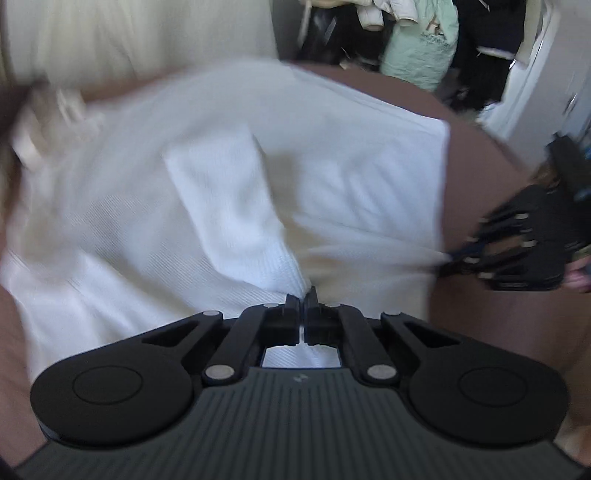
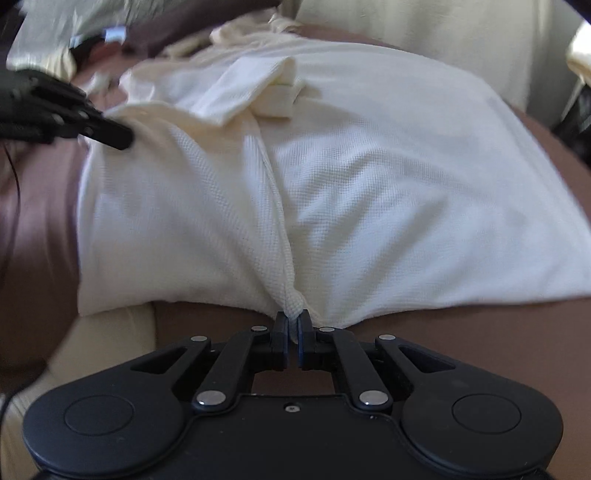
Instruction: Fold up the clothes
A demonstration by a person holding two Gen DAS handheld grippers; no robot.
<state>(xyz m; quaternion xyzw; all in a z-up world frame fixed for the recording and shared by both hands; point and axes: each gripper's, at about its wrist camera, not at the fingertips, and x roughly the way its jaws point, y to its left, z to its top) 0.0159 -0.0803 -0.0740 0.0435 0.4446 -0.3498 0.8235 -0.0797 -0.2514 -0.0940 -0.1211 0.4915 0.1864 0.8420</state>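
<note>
A white waffle-knit garment [image 1: 229, 177] lies spread over a brown surface [image 1: 476, 177]; it also shows in the right wrist view [image 2: 369, 177]. My left gripper [image 1: 303, 295] is shut on a pinched fold of the garment at its near edge. My right gripper [image 2: 294, 317] is shut on a bunched corner of the garment at its near hem. In the left wrist view the right gripper [image 1: 448, 258] pinches the cloth's right edge. In the right wrist view the left gripper [image 2: 123, 140] grips the cloth's left side. A folded sleeve [image 2: 255, 88] lies on top.
The brown surface [image 2: 443, 343] extends around the garment. Hanging clothes [image 1: 417, 44] fill an open wardrobe at the back. A cream curtain or wall [image 1: 129, 37] stands behind. More pale cloth [image 2: 240, 33] is piled at the far edge.
</note>
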